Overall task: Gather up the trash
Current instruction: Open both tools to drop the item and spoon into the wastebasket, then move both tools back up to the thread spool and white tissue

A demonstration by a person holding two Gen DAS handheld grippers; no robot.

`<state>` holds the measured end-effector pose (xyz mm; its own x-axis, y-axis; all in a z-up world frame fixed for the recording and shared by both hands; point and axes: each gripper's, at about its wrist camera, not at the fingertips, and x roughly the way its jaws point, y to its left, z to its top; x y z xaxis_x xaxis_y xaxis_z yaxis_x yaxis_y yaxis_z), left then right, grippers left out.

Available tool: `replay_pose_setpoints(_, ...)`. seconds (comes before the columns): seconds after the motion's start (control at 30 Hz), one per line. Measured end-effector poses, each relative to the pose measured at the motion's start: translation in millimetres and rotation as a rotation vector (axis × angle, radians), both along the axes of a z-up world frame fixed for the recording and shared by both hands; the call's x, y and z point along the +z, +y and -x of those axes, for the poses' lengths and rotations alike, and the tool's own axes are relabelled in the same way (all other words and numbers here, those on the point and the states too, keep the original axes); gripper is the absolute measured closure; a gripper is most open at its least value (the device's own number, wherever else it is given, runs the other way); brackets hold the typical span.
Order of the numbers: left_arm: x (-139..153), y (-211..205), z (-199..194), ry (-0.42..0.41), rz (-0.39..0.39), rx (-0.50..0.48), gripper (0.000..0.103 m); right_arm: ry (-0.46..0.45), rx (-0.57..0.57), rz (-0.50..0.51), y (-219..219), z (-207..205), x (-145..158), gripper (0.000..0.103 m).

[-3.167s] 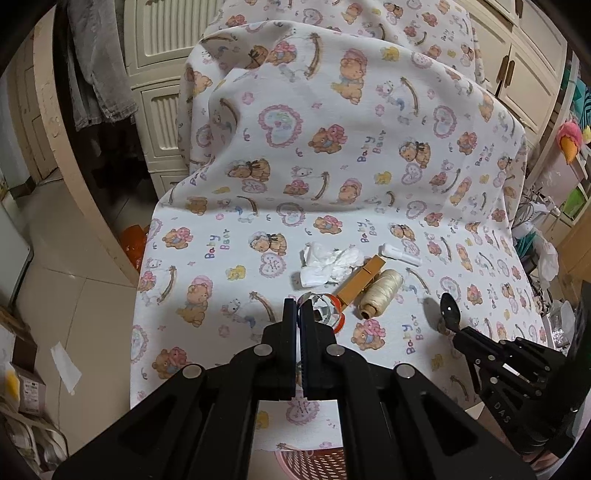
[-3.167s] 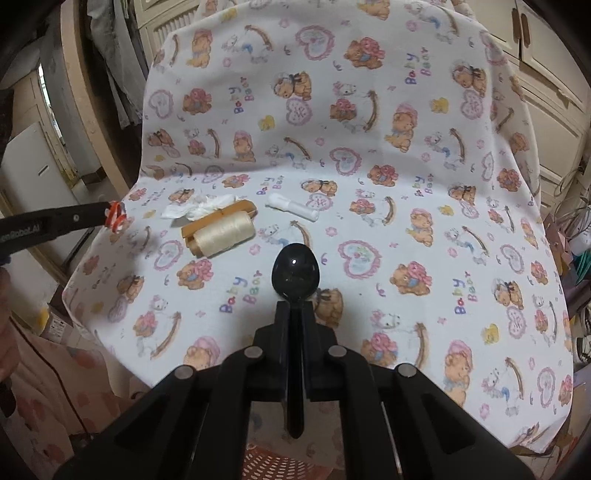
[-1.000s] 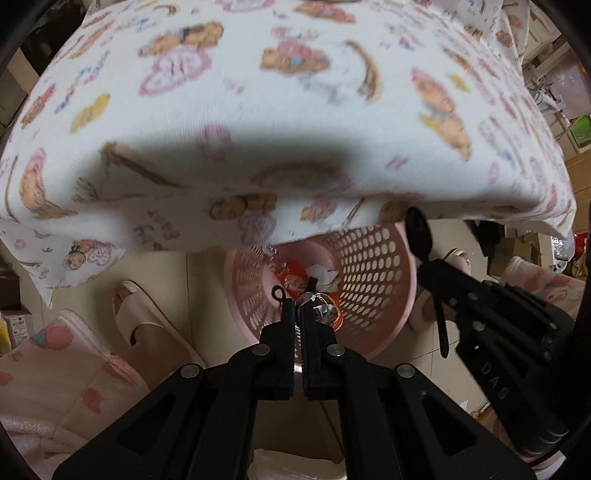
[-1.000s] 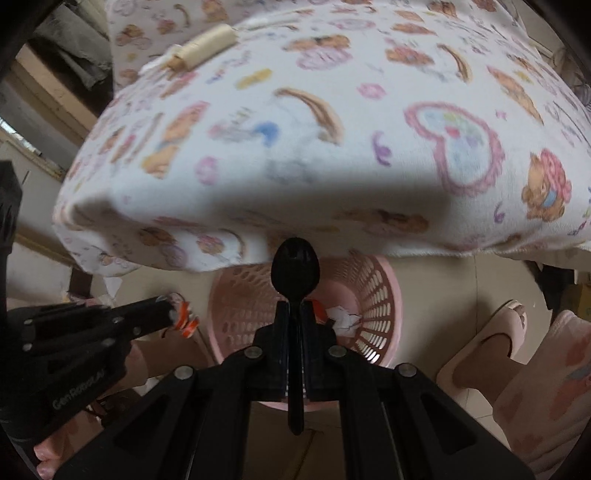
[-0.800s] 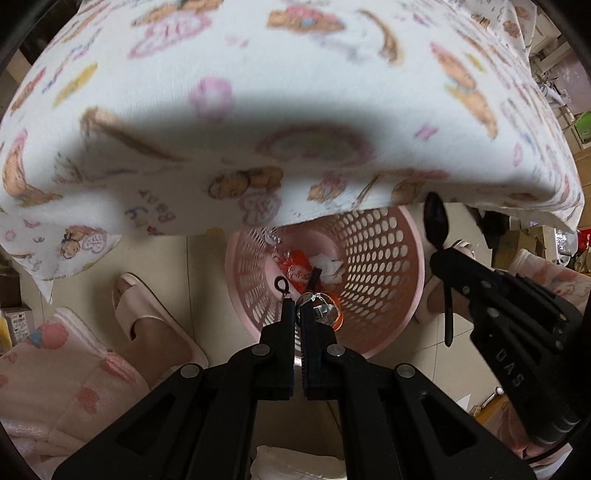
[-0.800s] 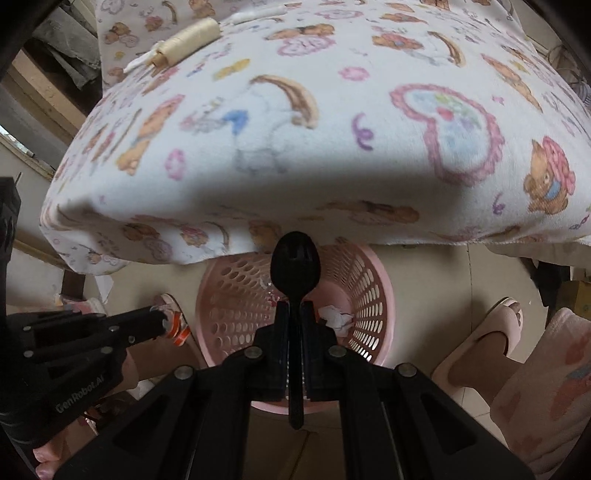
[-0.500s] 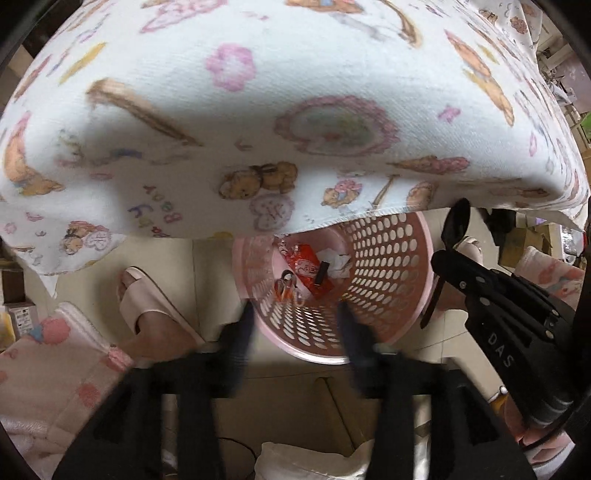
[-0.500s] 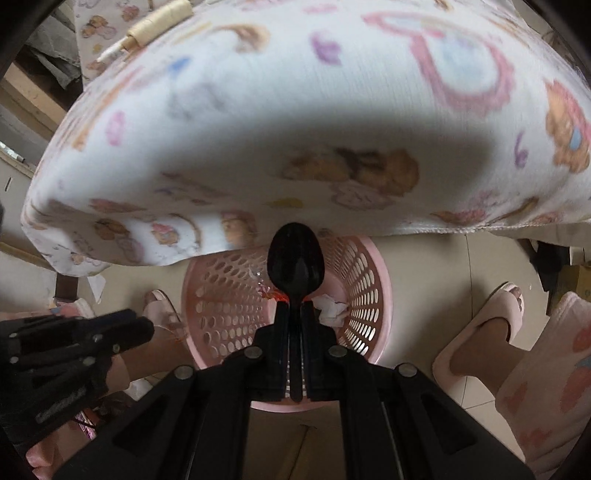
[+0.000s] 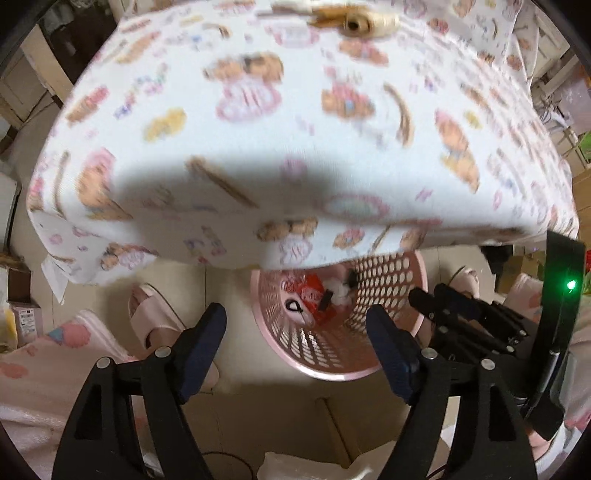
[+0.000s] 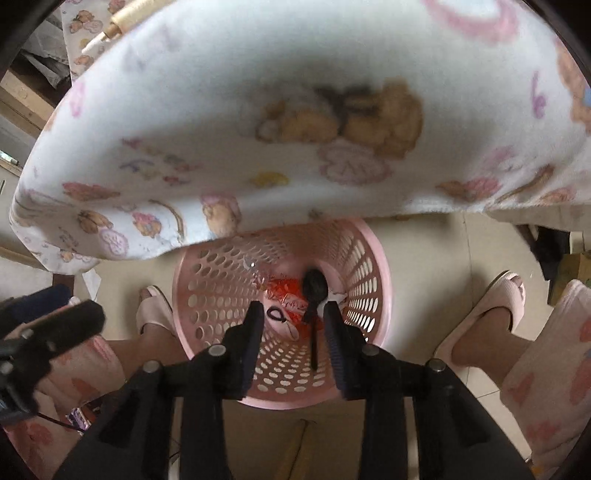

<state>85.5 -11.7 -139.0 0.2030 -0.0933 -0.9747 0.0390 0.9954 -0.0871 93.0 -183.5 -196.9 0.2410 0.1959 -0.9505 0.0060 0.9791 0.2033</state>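
A: Both grippers hang over the pink basket (image 10: 373, 280), which sits on the floor half tucked under the edge of the teddy-print cloth (image 10: 295, 110).

B: That explains the steep downward aim: whatever is let go lands inside the basket.

A: The right gripper (image 10: 293, 314) has its jaws just parting, and the black spoon (image 10: 314, 295) shows between them, bowl toward the basket's bottom. The pads no longer seem to press on it.

B: So the spoon is loose, dropping or about to, straight above the basket's red wrapper (image 10: 286, 291) and white scraps.

A: The left gripper (image 9: 295, 325) has opened wide too, nothing between its fingers. Directly beyond them, inside the basket, lies a small piece with a black loop (image 9: 294, 305) beside the wrapper.

B: Likely its load, though that is a judgement.

A: The person's slippered feet (image 10: 502, 295) flank the basket on either side, so the person stands right over it.

B: And up on the cloth, well away from the basket, a spool of cream thread (image 9: 364, 22) is visible. Whether other trash waits there, this blur does not show.
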Motion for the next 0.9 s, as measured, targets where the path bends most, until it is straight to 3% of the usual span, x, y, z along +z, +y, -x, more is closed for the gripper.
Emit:
replay_pose_setpoints(0.1,14,6,-1,-0.062,-0.006,0.012,0.026,-0.023,-0.003,-0.003,1,2,9,0.071)
replay_pose_setpoints(0.17,26,11,0,-0.112,0.003,0.032,0.025,-0.065,0.007,0.019,5,3,22,0.058)
replay_pose_setpoints(0.3,51,22,2,-0.211,0.022,0.067,0.019,-0.175,0.027,0.030,7,10,52,0.043)
replay_pose_setpoints(0.37,63,26,5,-0.263,0.021,0.077,0.015,-0.233,0.031,0.029,7,15,68,0.028)
replay_pose_setpoints(0.57,95,27,14,-0.430,-0.033,0.065,0.008,-0.425,0.067,0.072,13,34,113,0.006)
replay_pose_setpoints(0.7,106,23,21,-0.516,-0.051,0.045,0.003,-0.499,0.065,0.079,9,40,129,0.000)
replay_pose_setpoints(0.9,113,18,27,-0.553,-0.057,0.022,0.002,-0.521,0.031,0.089,-1,39,135,0.000)
